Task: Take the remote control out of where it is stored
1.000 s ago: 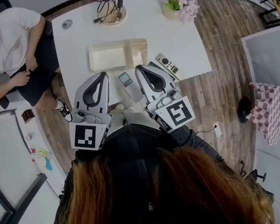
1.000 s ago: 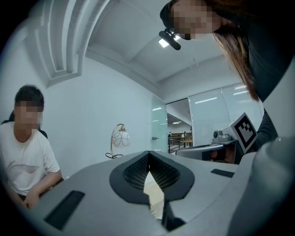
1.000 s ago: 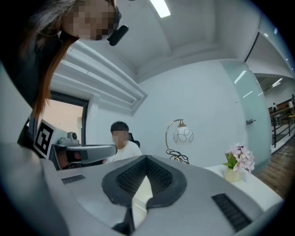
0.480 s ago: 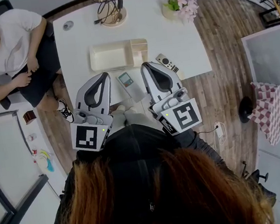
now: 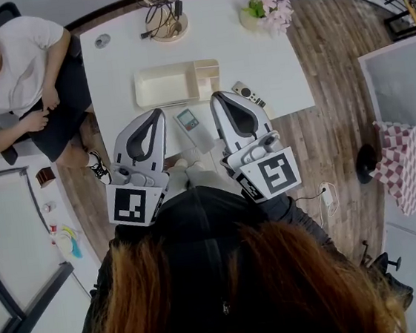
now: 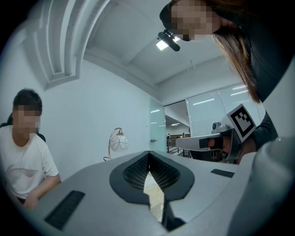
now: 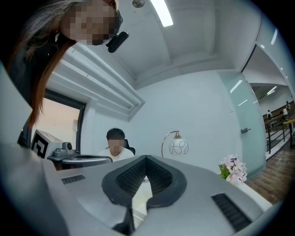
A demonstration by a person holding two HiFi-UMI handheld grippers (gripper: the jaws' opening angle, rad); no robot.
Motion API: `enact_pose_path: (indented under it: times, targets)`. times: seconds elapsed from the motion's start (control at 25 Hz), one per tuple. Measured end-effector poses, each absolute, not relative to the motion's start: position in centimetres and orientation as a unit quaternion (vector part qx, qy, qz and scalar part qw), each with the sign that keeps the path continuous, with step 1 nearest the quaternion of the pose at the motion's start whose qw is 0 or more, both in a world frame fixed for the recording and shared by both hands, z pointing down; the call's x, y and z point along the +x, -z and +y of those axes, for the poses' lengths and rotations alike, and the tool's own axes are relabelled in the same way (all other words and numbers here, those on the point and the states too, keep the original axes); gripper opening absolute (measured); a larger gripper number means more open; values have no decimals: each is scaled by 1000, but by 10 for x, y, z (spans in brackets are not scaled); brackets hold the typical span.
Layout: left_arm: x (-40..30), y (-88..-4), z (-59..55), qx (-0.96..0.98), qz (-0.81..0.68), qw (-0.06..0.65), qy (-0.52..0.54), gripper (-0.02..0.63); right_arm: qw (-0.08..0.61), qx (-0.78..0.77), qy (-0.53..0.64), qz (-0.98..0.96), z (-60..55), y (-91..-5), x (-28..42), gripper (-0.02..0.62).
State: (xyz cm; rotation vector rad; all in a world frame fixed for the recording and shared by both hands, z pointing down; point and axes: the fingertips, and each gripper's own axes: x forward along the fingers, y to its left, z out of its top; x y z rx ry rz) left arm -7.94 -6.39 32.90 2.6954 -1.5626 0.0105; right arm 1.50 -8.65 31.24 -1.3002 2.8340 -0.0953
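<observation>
A white remote control with a small screen [image 5: 190, 124] lies flat on the white table [image 5: 118, 68], between my two grippers. A second, slimmer remote [image 5: 249, 95] lies to its right, half hidden by my right gripper [image 5: 218, 97]. Beyond them stands a cream storage box [image 5: 165, 85] with small compartments at its right end; it looks empty. My left gripper [image 5: 158, 113] hovers at the near table edge. Both grippers point level and are shut on nothing, their pads meeting in the left gripper view [image 6: 148, 156] and the right gripper view [image 7: 146, 159].
A lamp base with coiled cables [image 5: 165, 21] and a pot of pink flowers [image 5: 270, 2] stand at the far side of the table. A person in a white shirt [image 5: 14, 72] sits at the left. Wooden floor lies to the right of the table.
My right gripper has risen a little and edged toward the far side, covering more of the slim remote. The left gripper and the remotes have stayed in place.
</observation>
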Motion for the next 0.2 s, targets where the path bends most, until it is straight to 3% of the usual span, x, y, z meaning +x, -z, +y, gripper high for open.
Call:
enact_pose_path:
  times: [0.2]
  targets:
    - [-79,-328,-62,865,-501,10,0,9,14,-419,29,907,-85,-310,17,14]
